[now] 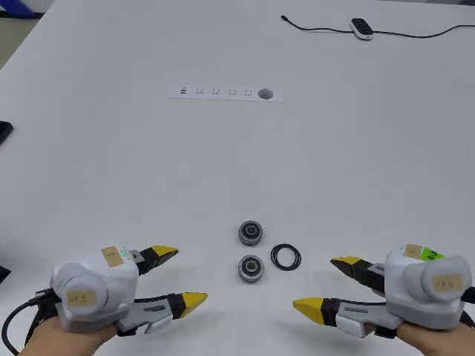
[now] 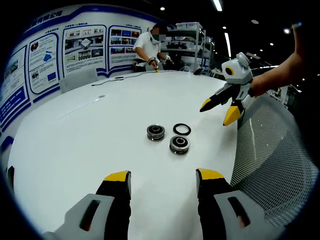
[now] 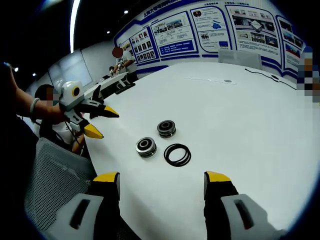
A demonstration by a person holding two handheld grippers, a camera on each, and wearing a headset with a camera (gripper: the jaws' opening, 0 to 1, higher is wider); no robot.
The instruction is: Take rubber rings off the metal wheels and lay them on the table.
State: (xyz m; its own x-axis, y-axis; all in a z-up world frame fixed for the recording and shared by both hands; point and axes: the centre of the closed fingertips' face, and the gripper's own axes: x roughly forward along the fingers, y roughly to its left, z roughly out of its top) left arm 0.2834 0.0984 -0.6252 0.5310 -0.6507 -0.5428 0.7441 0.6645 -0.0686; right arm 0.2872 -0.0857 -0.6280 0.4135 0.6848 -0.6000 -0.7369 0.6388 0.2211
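Two small metal wheels lie on the white table: the far wheel [image 1: 251, 232] [image 2: 156, 132] [image 3: 166, 128] and the near wheel [image 1: 251, 268] [image 2: 179, 144] [image 3: 146, 146]. Black rubber rings [image 1: 286, 256] [image 2: 182, 129] [image 3: 177, 154] lie flat just right of the near wheel. My left gripper [image 1: 177, 278] [image 2: 164, 176] [image 3: 100, 121] hovers open at the lower left, empty. Open and empty too, my right gripper [image 1: 326, 283] [image 3: 162, 176] [image 2: 219, 110] hangs at the lower right. Both are short of the wheels.
A white power strip [image 1: 225, 93] lies further back on the table [image 1: 119, 163]. A black cable with a small device [image 1: 361, 28] runs along the far right. A dark object [image 1: 4, 132] pokes in at the left edge. A person stands at the table's far end in the left gripper view.
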